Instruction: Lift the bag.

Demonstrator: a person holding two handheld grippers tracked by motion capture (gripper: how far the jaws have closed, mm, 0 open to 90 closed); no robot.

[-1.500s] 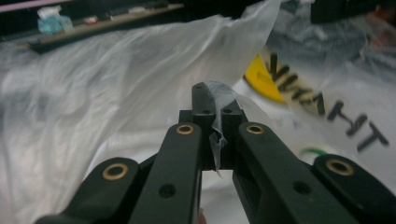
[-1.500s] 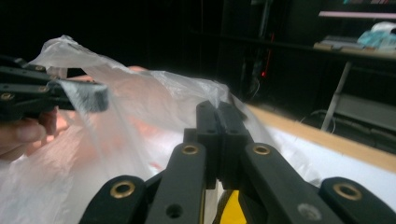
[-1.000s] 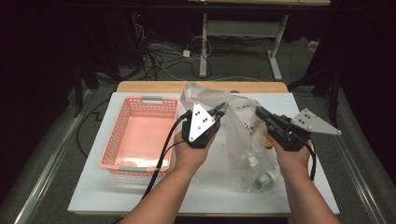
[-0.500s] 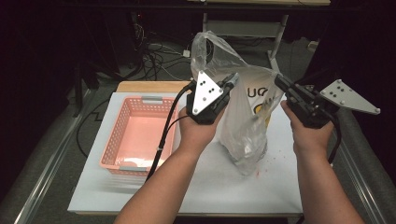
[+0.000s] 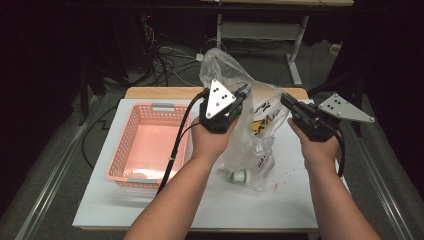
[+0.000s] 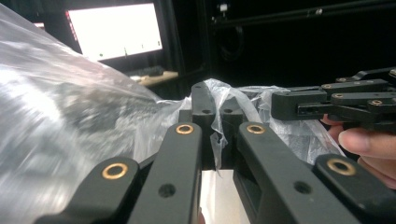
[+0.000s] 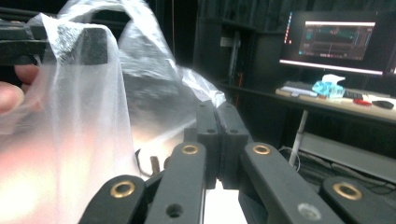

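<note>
Nearest the person, the lower end of the clear, crinkly printed plastic bag [image 5: 255, 135] rests on the white worktop [image 5: 150, 210] right of the pink plastic lattice basket [image 5: 145, 145], with a small white-capped bottle [image 5: 239, 176] lying at its bottom, so I judge the emptying barely begun. Higher up, the left tongs [image 5: 243, 95] are pressed together on a fold of the bag's film and the right tongs [image 5: 285, 100] pinch its opposite edge, holding it raised. The basket holds nothing I can make out
</note>
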